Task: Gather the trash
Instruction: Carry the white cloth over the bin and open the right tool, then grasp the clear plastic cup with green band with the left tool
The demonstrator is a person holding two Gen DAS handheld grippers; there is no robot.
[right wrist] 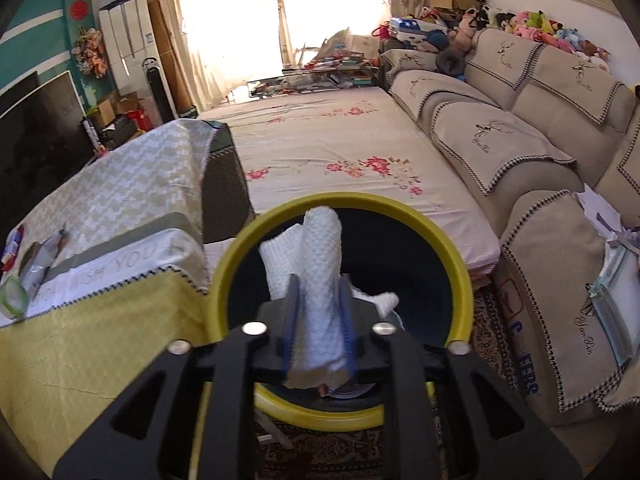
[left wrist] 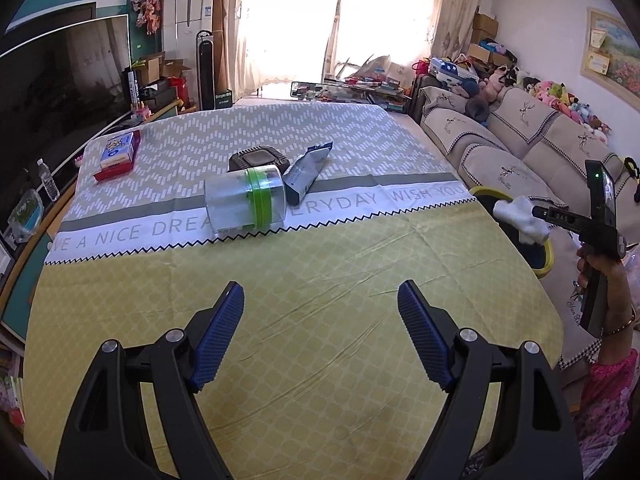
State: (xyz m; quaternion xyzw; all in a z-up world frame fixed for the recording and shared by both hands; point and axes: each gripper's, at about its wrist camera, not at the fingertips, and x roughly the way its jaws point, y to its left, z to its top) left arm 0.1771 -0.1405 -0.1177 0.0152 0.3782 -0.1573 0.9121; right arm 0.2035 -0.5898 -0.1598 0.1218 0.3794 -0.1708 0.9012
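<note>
Left gripper [left wrist: 320, 300] sits nearest, fingers spread wide w/ nothing between them, above the yellow part of the tablecloth [left wrist: 280, 280]; right gripper [right wrist: 318, 304] is clamped on a wad of white paper towel [right wrist: 316, 248], held over the mouth of the yellow-rimmed bin [right wrist: 224, 272] just beside the table's right edge. Farther back on the cloth: clear jar [left wrist: 244, 204] w/ green band on its side, silver wrapper [left wrist: 308, 172] just right of it, dark box [left wrist: 258, 160] behind; red-and-blue box [left wrist: 116, 154] at far left; sofa [left wrist: 520, 144] beyond the bin.
</note>
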